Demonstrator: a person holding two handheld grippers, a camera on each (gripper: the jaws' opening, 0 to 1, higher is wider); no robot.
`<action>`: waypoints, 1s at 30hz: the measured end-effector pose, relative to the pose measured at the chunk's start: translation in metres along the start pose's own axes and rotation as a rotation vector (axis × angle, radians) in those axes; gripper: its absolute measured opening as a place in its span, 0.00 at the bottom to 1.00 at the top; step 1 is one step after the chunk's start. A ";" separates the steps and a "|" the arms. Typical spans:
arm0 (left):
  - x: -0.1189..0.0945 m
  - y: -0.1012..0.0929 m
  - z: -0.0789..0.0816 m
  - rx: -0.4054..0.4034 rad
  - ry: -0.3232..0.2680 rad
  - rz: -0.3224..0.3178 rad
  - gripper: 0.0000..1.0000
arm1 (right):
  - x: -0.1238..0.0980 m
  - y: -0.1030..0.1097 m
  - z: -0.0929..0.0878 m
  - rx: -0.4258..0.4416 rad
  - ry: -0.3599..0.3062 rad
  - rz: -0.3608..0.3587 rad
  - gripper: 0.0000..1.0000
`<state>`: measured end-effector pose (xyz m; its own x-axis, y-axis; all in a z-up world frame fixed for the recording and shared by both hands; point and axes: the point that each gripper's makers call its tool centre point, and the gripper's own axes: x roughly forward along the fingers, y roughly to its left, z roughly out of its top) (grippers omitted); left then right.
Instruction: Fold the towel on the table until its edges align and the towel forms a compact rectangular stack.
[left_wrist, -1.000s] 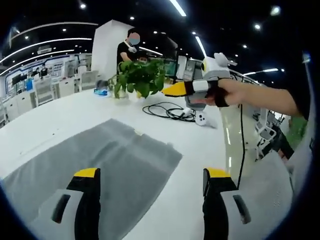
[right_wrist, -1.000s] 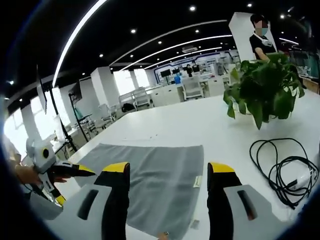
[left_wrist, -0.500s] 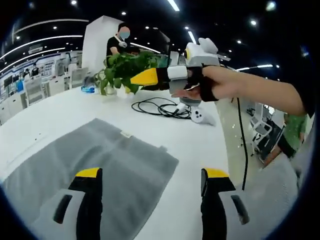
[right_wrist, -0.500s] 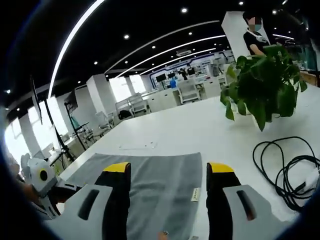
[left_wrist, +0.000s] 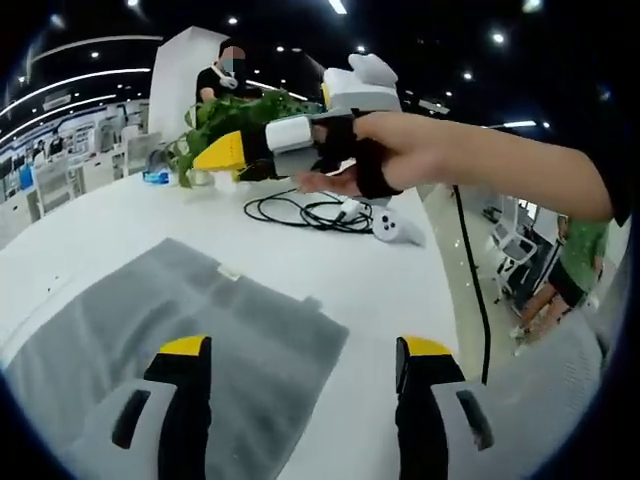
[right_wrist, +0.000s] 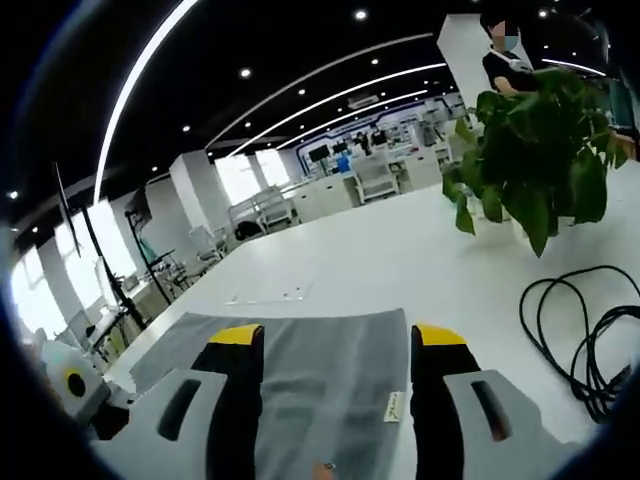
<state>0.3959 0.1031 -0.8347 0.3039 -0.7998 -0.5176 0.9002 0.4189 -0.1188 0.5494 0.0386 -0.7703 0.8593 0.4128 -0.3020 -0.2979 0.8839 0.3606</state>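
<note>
1. Left gripper (left_wrist: 300, 400): two black jaws with yellow tips, set in light grey housings, each with a dark slot.
2. Right gripper (right_wrist: 335, 385): same build, black jaws, yellow tips, grey housings with dark slots.
3. Right gripper in left gripper view: yellow pointed tip, black section, white band, white body on top.
4. Hand (left_wrist: 385, 160) on it: black strap around the palm, forearm bare.
5. Left gripper in right gripper view, lower left: white body with a yellow ring.

Bare table (right_wrist: 400, 250) lies open at 12 o'clock beyond the towel (right_wrist: 330, 370). A plant (right_wrist: 535, 165) and coiled cable (right_wrist: 580, 330) crowd 2 o'clock.
</note>
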 end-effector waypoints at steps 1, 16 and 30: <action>0.002 -0.002 0.000 0.013 0.002 -0.003 0.71 | 0.002 -0.001 -0.001 0.001 0.001 -0.001 0.59; 0.038 -0.021 -0.011 0.373 0.086 -0.058 0.49 | 0.035 -0.018 -0.018 0.039 0.044 -0.035 0.56; 0.063 -0.027 -0.037 0.488 0.160 -0.126 0.27 | 0.078 -0.028 -0.033 0.022 0.095 -0.039 0.54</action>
<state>0.3791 0.0570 -0.8956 0.1667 -0.7394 -0.6524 0.9788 0.0441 0.2001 0.6110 0.0535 -0.8327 0.8264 0.3978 -0.3985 -0.2545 0.8952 0.3658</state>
